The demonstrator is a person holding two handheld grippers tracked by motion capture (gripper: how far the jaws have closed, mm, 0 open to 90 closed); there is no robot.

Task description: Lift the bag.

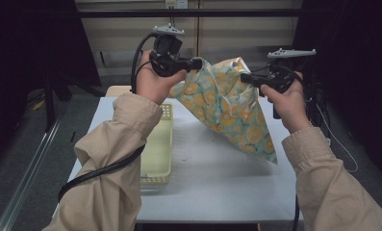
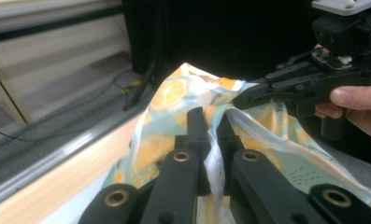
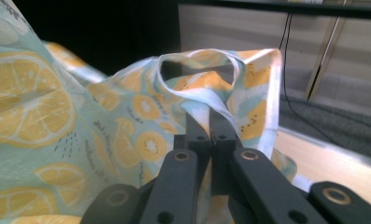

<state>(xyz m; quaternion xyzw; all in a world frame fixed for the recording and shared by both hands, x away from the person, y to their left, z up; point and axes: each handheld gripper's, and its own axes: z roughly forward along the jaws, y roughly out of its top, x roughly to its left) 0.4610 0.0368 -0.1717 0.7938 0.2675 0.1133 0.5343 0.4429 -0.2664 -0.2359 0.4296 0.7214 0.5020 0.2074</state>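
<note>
Pale yellow perforated basket on white table, grey floor, dark surroundings

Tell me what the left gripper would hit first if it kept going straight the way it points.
Probably the right gripper, beyond the lemon-print cloth that the left gripper already pinches; depth is unclear.

Grey floor, beige wall

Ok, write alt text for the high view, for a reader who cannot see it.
A person holds a lemon-print cloth up above a white table, its top edge pinched between the left gripper and the right gripper, so that it hangs down to a point. A pale yellow basket sits on the table's left side.
</note>
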